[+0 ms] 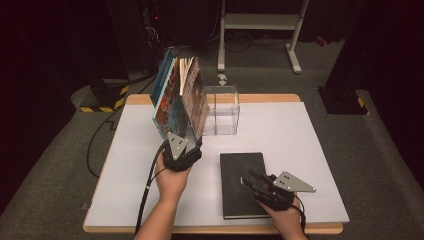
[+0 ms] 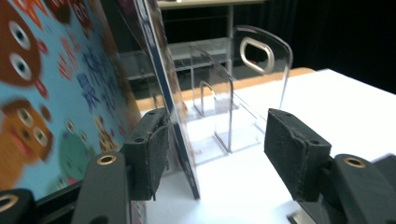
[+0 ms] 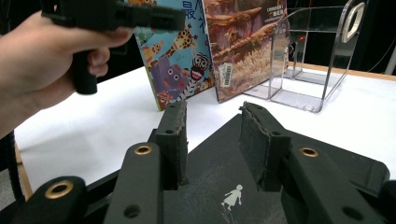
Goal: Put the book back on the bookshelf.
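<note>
Only up close, black book's [image 3: 219,186] figure.

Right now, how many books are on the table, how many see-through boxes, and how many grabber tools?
Picture books standing up: 2, the blue animal book and the brown book
Black book lying flat: 1
Clear stand: 1
Grippers: 2, the left gripper and the right gripper
Total: 6
</note>
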